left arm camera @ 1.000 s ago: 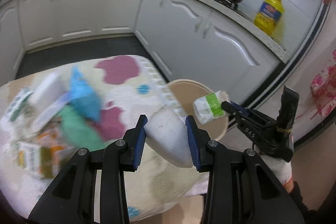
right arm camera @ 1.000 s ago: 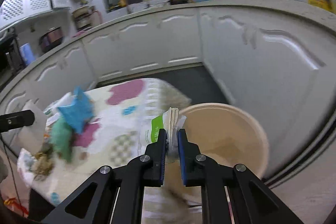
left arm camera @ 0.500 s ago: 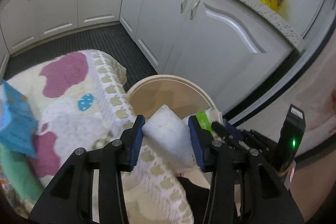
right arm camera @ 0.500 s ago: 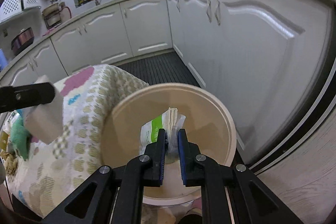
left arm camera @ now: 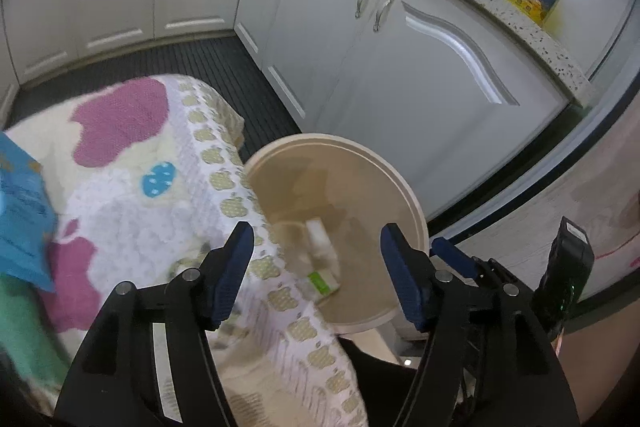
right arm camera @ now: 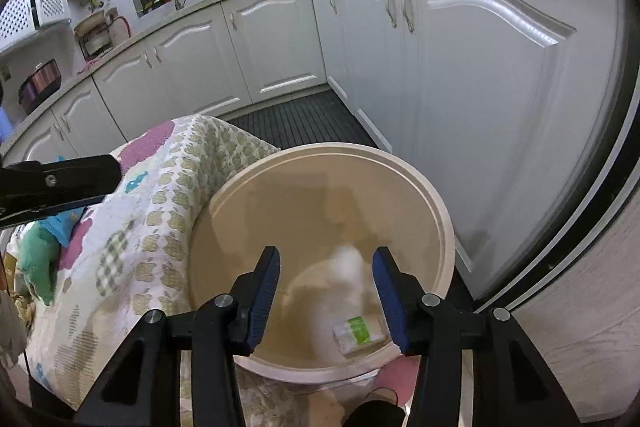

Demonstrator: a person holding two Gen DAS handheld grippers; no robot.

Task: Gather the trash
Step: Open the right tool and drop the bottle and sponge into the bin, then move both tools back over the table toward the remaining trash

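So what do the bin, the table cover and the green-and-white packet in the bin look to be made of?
Bin: seemingly moulded plastic, beige, smooth with a slight sheen and a stepped rim. Table cover: soft woven or knitted fabric; it drapes over the edge and shows a textured weave with printed patches. Packet: probably thin plastic film or coated paper, white with green print; too blurred to say which.

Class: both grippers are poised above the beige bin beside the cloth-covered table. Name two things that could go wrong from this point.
1. The bin stands tight against the hanging tablecloth; a gripper swinging back to the table could snag the cloth and tug the blue packet and the rest off it.
2. The left gripper and right gripper, both open, hang close together over the bin and might collide.
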